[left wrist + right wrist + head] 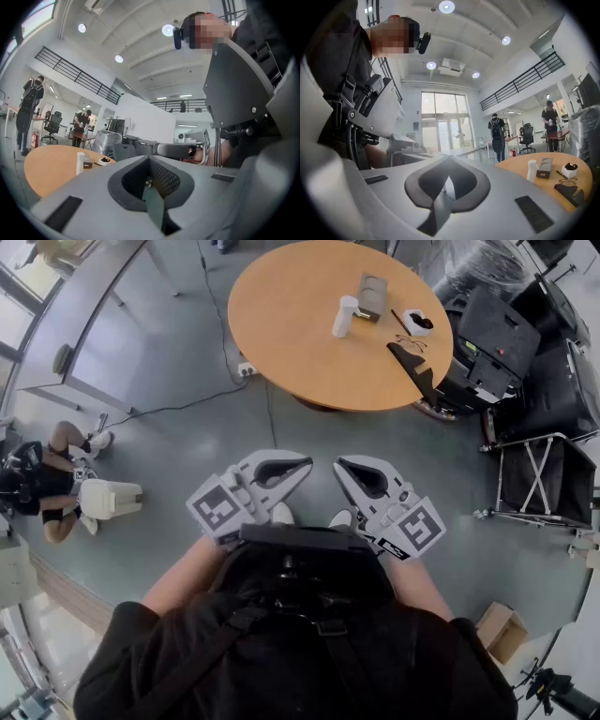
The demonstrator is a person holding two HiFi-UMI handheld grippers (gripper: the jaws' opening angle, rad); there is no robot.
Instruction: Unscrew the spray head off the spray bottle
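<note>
The white spray bottle [345, 316] stands upright on the round orange table [300, 343], far ahead of me. The left gripper view shows the bottle [80, 163] small at the left, and the right gripper view shows the bottle [531, 170] at the right. I hold both grippers close to my chest over the floor, well short of the table. My left gripper [305, 465] is shut with nothing in it, its tip [149, 157] pointing right. My right gripper [339, 467] is also shut and empty, its tip [449, 158] facing the left one.
Beside the bottle on the table are a small brown box [372, 296], a white cup [418, 322], glasses [410, 341] and a black object [412, 367]. A cable and power strip [247, 368] lie on the floor. Black cases and a cart [544, 474] stand at the right. A person [56, 488] crouches at the left.
</note>
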